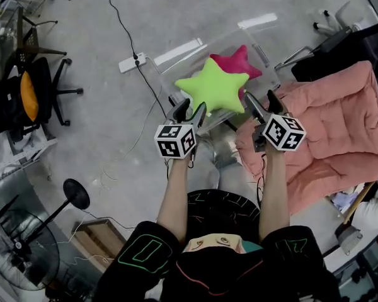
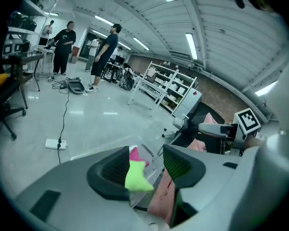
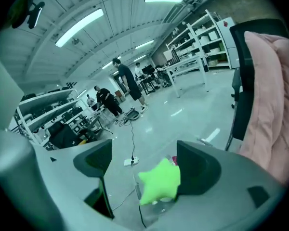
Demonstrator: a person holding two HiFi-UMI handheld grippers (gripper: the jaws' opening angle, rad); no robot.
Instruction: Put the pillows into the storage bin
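A lime-green star pillow (image 1: 213, 85) lies on top of a magenta star pillow (image 1: 238, 61) in a clear storage bin (image 1: 222, 116) on the floor ahead of me. My left gripper (image 1: 190, 112) hovers at the bin's near left edge, just short of the green star. Its jaws stand apart with nothing between them. My right gripper (image 1: 259, 102) is at the near right edge, open and empty. The left gripper view shows the green star (image 2: 137, 177) and magenta star (image 2: 134, 154) beyond its jaws. In the right gripper view the green star (image 3: 160, 181) sits ahead, untouched.
A chair with a large pink cushion (image 1: 340, 124) stands right of the bin, close to my right gripper. A power strip (image 1: 132, 62) and its cable lie on the floor at the left. An office chair (image 1: 31, 93) and a fan (image 1: 19, 250) stand further left. People (image 2: 106, 52) stand far off.
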